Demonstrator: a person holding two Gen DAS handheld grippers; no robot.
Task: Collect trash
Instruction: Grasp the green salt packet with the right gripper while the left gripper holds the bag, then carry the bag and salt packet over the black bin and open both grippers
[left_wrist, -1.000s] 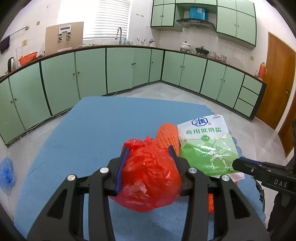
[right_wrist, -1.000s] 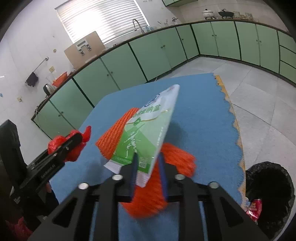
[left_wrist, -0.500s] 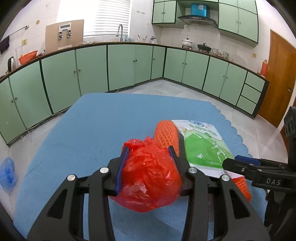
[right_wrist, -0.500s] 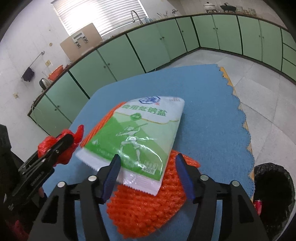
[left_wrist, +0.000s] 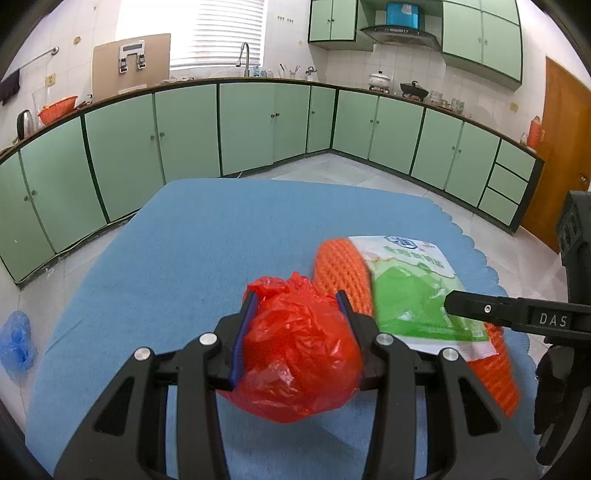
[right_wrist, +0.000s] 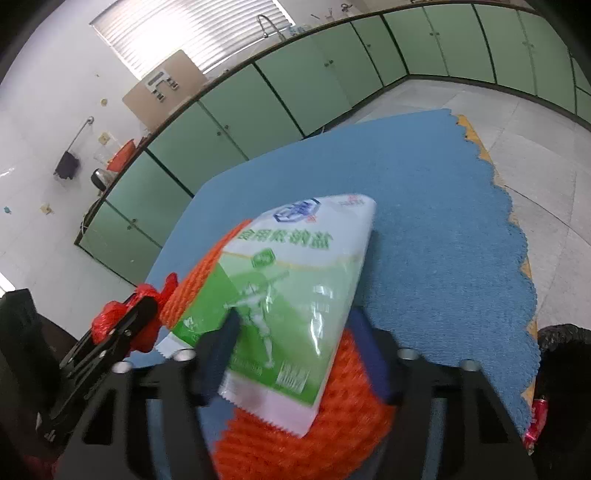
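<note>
3 pieces of trash: 1 red plastic bag (left_wrist: 295, 347), 1 orange foam net (left_wrist: 341, 271), 1 green-and-white salt packet (right_wrist: 291, 291). Bag clamped, crumpled, between the fingers of the left gripper (left_wrist: 295, 325), likely kept off the blue mat (left_wrist: 207, 240) for carrying. Packet atop the net, between the spread fingers of the right gripper (right_wrist: 295, 354), not pinched yet; probably bracketed so both lift together. Right of that gripper, 1 black-lined bin (right_wrist: 565, 343) just off the mat's edge, holding 1 red wrapper (right_wrist: 537, 424).
</note>
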